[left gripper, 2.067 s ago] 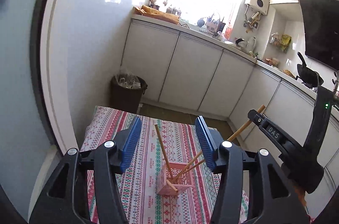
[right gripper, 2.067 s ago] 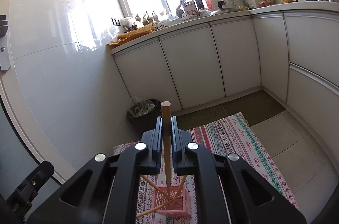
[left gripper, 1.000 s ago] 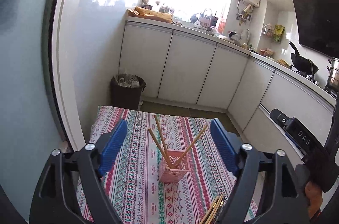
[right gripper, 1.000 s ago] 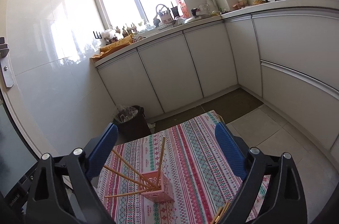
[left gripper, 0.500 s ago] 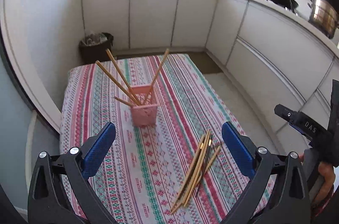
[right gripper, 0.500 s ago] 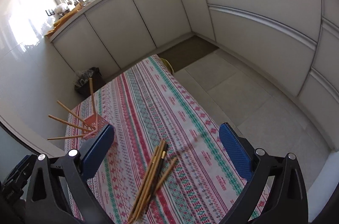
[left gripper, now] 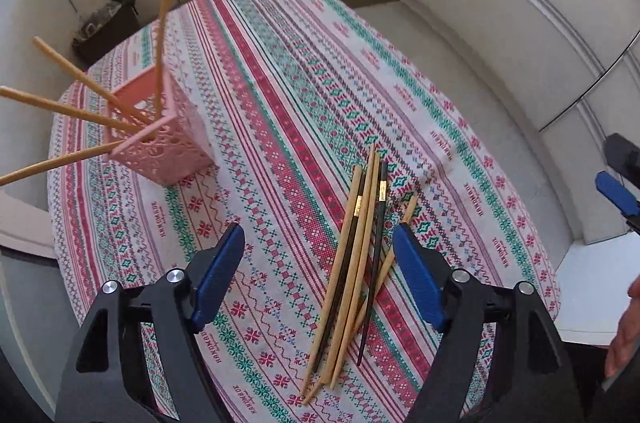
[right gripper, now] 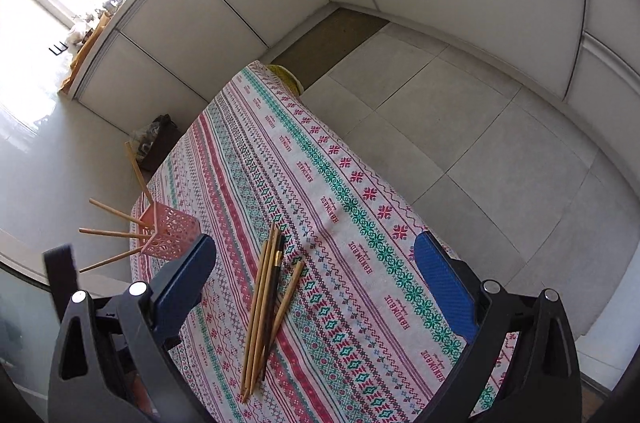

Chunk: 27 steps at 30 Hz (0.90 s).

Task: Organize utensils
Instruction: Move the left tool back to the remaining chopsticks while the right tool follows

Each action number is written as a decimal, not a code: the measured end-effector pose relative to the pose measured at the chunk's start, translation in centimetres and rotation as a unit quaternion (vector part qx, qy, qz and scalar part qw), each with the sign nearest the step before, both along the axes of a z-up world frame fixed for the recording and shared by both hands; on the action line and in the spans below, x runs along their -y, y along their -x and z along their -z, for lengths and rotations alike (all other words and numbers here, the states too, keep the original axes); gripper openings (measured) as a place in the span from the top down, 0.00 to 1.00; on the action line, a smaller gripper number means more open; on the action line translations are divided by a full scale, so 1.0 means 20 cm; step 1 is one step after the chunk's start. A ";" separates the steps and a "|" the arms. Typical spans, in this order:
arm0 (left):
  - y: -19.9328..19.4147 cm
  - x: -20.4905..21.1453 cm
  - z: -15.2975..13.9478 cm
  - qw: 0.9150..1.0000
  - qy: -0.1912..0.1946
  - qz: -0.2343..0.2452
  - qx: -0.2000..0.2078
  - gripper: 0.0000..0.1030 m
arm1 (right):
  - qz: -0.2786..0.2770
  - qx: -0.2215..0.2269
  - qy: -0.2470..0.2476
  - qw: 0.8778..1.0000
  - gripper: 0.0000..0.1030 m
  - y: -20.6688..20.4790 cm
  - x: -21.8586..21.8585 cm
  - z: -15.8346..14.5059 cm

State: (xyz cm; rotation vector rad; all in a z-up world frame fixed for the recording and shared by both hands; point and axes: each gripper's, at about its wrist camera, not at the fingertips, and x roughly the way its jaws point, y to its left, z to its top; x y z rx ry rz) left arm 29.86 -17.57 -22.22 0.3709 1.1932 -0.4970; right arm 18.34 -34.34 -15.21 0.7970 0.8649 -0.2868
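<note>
A loose bundle of chopsticks (left gripper: 356, 263) is seen lying on the patterned cloth (left gripper: 280, 111) of the counter, low and centre-right in the left wrist view and low and centre-left in the right wrist view (right gripper: 266, 307). Most sticks are pale wood; at least two are dark with a gold band. One shorter pale stick lies slightly apart on the right of the bundle.

A pink perforated holder (left gripper: 160, 139) is placed at the left of the frame, well apart from the bundle, with four pale chopsticks (left gripper: 72, 111) leaning out of it at different angles.

Compared with half a second ago, the bundle is shown larger and nearer the blue pads in both views, and the holder is displaced toward the left edge.

The left hand-held gripper (left gripper: 318, 263) is held spread above the cloth, its jaws having just been closing a little; part of the bundle is seen between the pads, untouched. The right hand-held gripper (right gripper: 316, 287) is spread wide, pinching nothing, the bundle appearing between its pads. Part of it (left gripper: 618, 183) is also caught at the right edge of the left wrist view.

The word "HANDMADE" is read repeatedly in red along the cloth's stripes.
</note>
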 end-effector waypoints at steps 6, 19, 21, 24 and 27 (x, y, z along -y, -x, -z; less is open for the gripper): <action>-0.20 0.12 0.26 0.996 -0.042 -0.009 -0.083 0.42 | 0.003 0.000 -0.022 1.000 0.06 -0.01 0.06 0.03; -0.32 0.21 0.43 0.991 -0.080 -0.006 -0.112 0.66 | 0.011 -0.005 -0.051 0.999 0.06 0.00 0.16 0.07; -0.32 0.22 0.41 0.991 -0.073 -0.006 -0.110 0.66 | 0.014 -0.004 -0.052 0.999 0.06 0.00 0.17 0.08; -0.34 0.23 0.38 0.991 -0.067 0.000 -0.112 0.66 | 0.015 -0.003 -0.053 0.998 0.06 0.00 0.17 0.08; -0.33 0.25 0.39 0.991 -0.070 0.008 -0.117 0.66 | 0.013 -0.005 -0.054 0.998 0.06 0.00 0.17 0.08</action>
